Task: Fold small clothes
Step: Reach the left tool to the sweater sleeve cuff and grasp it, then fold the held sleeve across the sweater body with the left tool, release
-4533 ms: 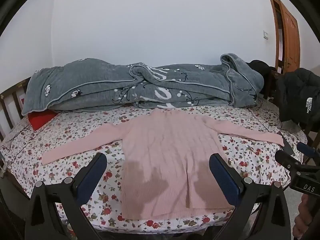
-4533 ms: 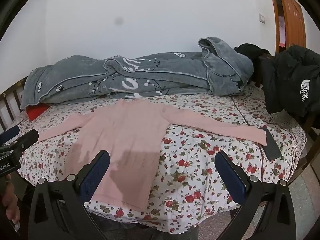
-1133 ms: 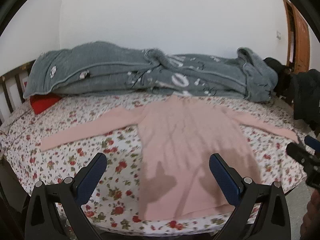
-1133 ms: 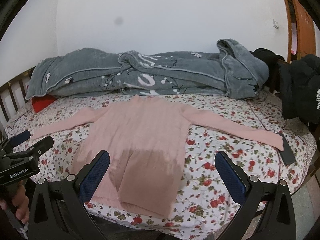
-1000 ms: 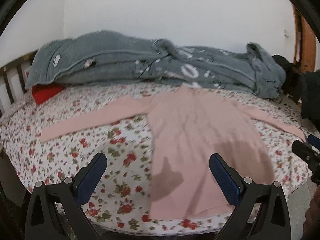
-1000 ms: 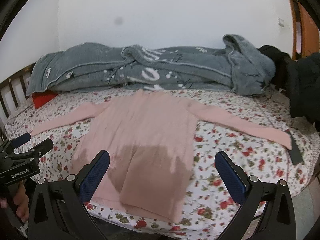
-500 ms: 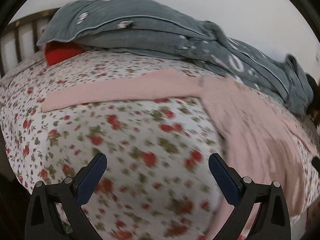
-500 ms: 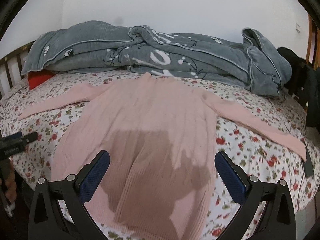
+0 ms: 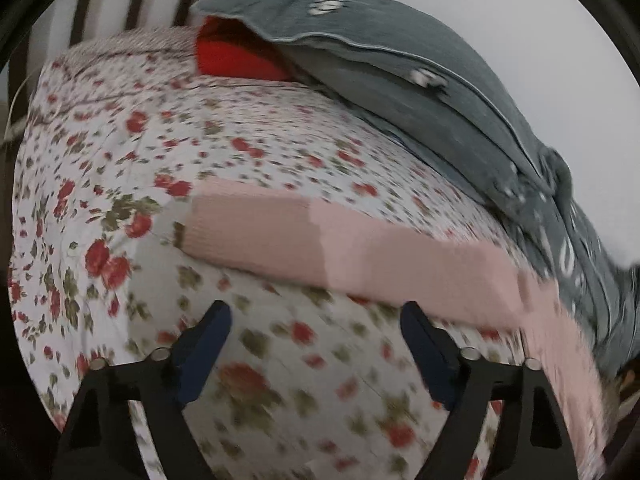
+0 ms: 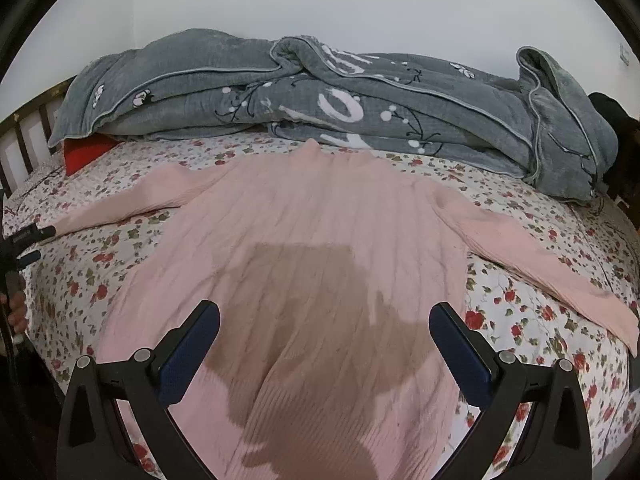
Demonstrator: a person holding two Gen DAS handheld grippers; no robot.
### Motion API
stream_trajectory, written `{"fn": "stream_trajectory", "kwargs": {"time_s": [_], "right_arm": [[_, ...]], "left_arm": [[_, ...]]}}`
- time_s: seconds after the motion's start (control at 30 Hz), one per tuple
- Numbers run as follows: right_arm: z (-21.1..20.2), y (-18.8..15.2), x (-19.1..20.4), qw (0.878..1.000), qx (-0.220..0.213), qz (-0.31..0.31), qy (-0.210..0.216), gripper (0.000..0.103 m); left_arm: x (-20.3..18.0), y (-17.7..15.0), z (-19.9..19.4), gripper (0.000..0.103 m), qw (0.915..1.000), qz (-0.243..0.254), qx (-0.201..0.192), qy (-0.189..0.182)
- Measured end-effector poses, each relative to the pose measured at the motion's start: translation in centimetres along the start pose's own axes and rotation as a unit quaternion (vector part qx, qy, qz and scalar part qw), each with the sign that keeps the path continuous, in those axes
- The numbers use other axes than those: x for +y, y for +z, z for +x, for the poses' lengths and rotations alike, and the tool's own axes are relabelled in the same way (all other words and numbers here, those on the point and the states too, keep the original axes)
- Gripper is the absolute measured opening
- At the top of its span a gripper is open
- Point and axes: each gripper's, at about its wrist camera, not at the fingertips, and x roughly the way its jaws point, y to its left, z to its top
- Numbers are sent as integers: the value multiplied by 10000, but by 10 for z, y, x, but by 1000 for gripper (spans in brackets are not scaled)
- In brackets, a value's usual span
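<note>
A pink knit sweater [image 10: 320, 248] lies flat on the floral bed sheet [image 10: 80, 280], both sleeves spread out. My right gripper [image 10: 324, 344] is open and empty, hovering over the sweater's lower body. My left gripper [image 9: 316, 336] is open and empty, low over the sheet just in front of the sweater's left sleeve [image 9: 320, 236], near its cuff. The left gripper also shows at the left edge of the right wrist view [image 10: 28, 236], by that cuff.
A rumpled grey blanket [image 10: 340, 96] lies along the back of the bed against the white wall. A red pillow [image 9: 236, 56] sits under its left end. Wooden bed rails [image 9: 132, 0] stand at the left. Dark clothing [image 10: 616, 120] is at the far right.
My left gripper has swung left and down towards the left sleeve's cuff. My right gripper has moved in closer over the sweater's body. Both stay open.
</note>
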Motion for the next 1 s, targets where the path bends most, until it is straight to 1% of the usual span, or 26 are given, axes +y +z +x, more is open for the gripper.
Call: {"fn": "stream_trajectory", "kwargs": {"time_s": [0.1,0.23,0.27,0.3,0.33,0.4,0.43,0.47,0.57,0.63,0.67,0.8,0.9,0.97,1.0], "right_arm": [[8,-1,-4,10000,67,31,-50,102],[14,-3,-12,9997,158,112,-116,102],[16,-4,-15,9996,181,135,-142,102],[17,-4,-19,9996,192,155,-159,102],[17,-5,-22,9995,200,174,-176,102],[18,-5,-30,9992,213,241,-231,102],[18,-5,-33,9991,214,276,-245,102],[18,-5,-38,9989,209,329,-255,102],[16,-6,-52,9984,177,454,-274,102],[15,-5,-59,9982,148,497,-292,102],[14,-6,-62,9981,136,512,-300,102],[9,-7,-83,9973,62,667,-304,102],[0,-10,-99,9966,-66,770,-269,102],[-5,-15,-109,9957,-148,862,-311,102],[-7,-18,-116,9956,-143,876,-283,102]], "left_arm": [[17,10,15,61,9992,-383,72,-114],[31,19,24,50,9968,-772,1,-188],[33,21,25,45,9966,-814,-15,-152],[34,22,27,38,9962,-860,-28,-96],[36,24,29,35,9959,-904,-39,-17],[37,27,30,18,9956,-922,-58,163],[37,29,30,12,9957,-899,-84,185],[35,30,28,7,9961,-851,-124,214],[18,35,16,7,9974,-493,-314,432],[-5,40,3,7,9972,-113,-500,548],[-16,42,-3,7,9970,8,-565,537],[-72,52,-27,7,9954,456,-812,240],[-133,54,-42,6,9905,926,-1017,68],[-171,53,-44,6,9878,1185,-996,-153],[-198,50,-46,6,9855,1348,-974,-329]]}}
